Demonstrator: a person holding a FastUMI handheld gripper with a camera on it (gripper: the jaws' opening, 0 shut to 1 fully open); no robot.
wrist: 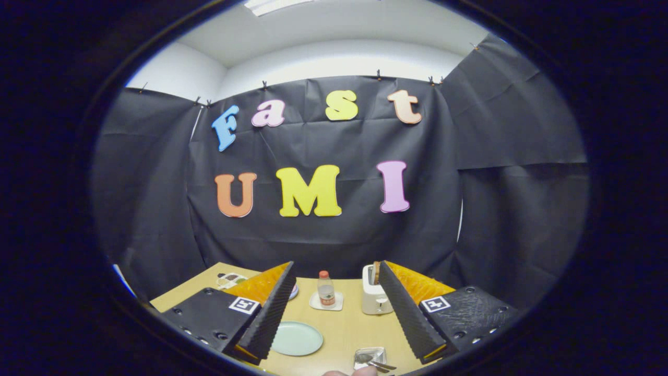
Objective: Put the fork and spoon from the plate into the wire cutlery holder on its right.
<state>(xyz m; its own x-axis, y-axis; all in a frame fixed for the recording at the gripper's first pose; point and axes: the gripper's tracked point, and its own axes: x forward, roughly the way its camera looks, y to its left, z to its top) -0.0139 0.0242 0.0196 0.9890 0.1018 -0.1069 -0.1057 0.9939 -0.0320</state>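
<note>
My gripper (336,265) is held high above the table, open, with nothing between its fingers. Far below, between the fingers, lies a pale green plate (296,338) on the wooden table (344,329); its surface looks bare. To the plate's right stands the shiny wire cutlery holder (368,357), with metal cutlery handles (383,366) sticking out of it toward the right. Which pieces they are is too small to tell.
A small bottle with a red cap (326,288) stands on a white coaster farther back. A white toaster (373,298) is beside the right finger. A white object (229,280) lies at the far left of the table. A person's fingertip (359,372) shows near the holder.
</note>
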